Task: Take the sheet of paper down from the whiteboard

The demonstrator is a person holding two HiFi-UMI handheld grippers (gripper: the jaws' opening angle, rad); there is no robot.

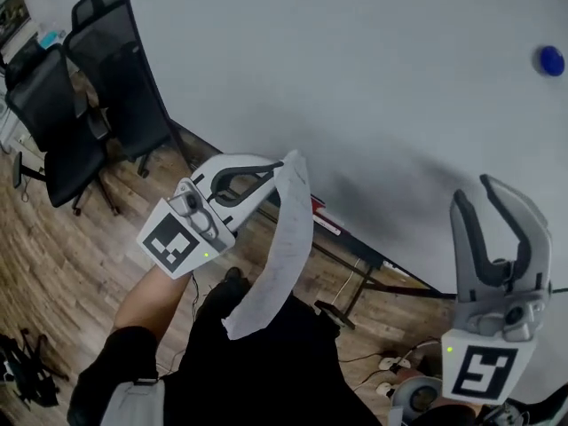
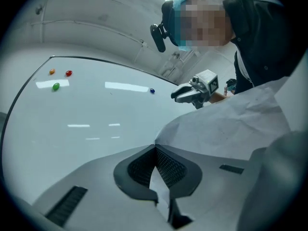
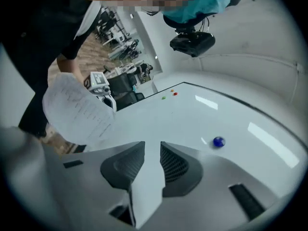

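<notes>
1. the left gripper (image 2: 155, 147) has its jaws clenched tip to tip on the sheet of paper (image 2: 240, 124); an edge of the sheet runs down between the ribbed pads (image 2: 168, 167).
2. the right gripper (image 3: 152, 147) has its jaws released and standing apart, and only the bare whiteboard (image 3: 192, 119) shows through the gap.
3. in the head view the paper (image 1: 280, 256) hangs from the left gripper's tips (image 1: 266, 174), curled into a long arc. its lower end is over the person's dark clothing, held in the air in front of the whiteboard (image 1: 355, 78).
4. the right gripper (image 1: 473, 189) points up at the board on the right side, well apart from the sheet.
5. a blue magnet (image 1: 551, 59) sits on the board near its right edge, above the right gripper.
6. the left gripper view shows a green magnet (image 2: 56, 86), a red magnet (image 2: 69, 73) and an orange magnet (image 2: 52, 71) clustered at the board's far end.
7. two black office chairs (image 1: 62, 122) stand on the wood floor (image 1: 53, 264) beside the board's left edge.
</notes>
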